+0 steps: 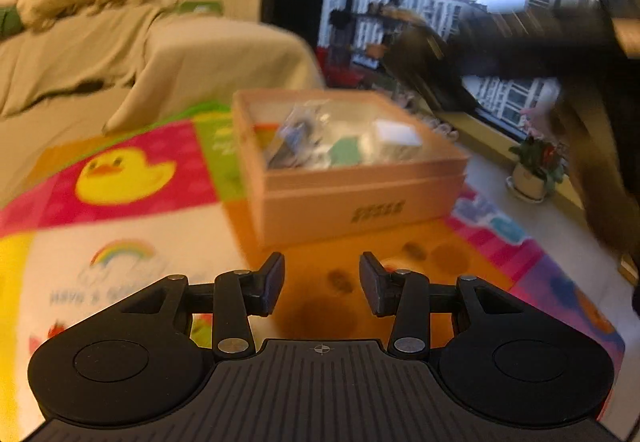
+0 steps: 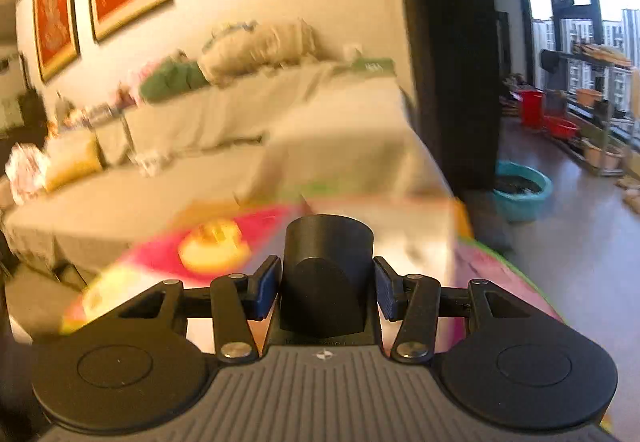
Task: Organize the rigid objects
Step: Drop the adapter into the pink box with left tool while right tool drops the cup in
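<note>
Clamped in the right gripper [image 2: 326,288], a black cylinder [image 2: 327,274] is carried; the box [image 1: 344,166] lies at twelve o'clock of the empty, parted left gripper [image 1: 322,284].

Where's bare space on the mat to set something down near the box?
The orange mat patch between the left gripper and the cardboard box is bare, as is the duck panel to the box's left. The box interior is crowded.
</note>
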Tool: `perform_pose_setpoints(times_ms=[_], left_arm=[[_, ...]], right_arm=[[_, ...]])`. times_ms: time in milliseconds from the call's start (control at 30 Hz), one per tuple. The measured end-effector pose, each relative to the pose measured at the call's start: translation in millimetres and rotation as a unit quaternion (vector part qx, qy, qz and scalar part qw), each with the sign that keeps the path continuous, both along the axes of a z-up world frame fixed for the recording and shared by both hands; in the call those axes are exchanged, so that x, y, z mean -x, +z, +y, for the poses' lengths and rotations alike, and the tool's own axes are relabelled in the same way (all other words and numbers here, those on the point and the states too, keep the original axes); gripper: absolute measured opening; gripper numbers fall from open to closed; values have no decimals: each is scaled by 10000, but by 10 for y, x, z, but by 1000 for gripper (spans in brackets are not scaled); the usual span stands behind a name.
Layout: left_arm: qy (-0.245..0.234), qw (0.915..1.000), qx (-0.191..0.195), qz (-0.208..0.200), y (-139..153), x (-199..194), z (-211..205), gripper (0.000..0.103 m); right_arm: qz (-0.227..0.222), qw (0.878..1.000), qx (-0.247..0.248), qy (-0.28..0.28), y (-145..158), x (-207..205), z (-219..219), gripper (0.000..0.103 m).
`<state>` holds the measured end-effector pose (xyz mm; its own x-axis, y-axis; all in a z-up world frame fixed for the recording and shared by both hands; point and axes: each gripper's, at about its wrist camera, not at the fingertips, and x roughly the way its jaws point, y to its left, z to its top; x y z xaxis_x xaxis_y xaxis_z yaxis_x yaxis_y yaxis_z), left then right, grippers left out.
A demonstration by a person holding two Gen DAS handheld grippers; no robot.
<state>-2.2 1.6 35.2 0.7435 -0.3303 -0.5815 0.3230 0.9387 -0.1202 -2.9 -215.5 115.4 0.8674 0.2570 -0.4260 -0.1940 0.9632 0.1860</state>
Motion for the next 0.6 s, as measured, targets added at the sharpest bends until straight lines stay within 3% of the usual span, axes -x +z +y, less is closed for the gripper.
perform_pose_setpoints(times_ms=[67,167,267,333,467,533,600], left_arm=[[188,9997,-101,78,-34,21,117,45],[423,9972,-616,3,-80,75,289,45],[617,9932,-984,101,-133,106,471,45],[601,9924,-1031,288,-185,115,564,46],[521,9952,-753,338,-185,142,568,46],[423,9963,-641,395,-198,123,498,60],[296,9962,-682,455,-227,92,377,90]], right_arm=[[99,9998,54,-137,74,-288,118,68],[174,9988,164,-432,100,-392,242,70],[207,9986,239,-415,25,-179,298,77],[251,9977,410,-474,-91,41,353,81],[698,9916,925,-576,-483,315,475,82],[1041,9869,1047,-653,-690,342,500,82],[1399,9833,912,-727,-872,319,463,82]])
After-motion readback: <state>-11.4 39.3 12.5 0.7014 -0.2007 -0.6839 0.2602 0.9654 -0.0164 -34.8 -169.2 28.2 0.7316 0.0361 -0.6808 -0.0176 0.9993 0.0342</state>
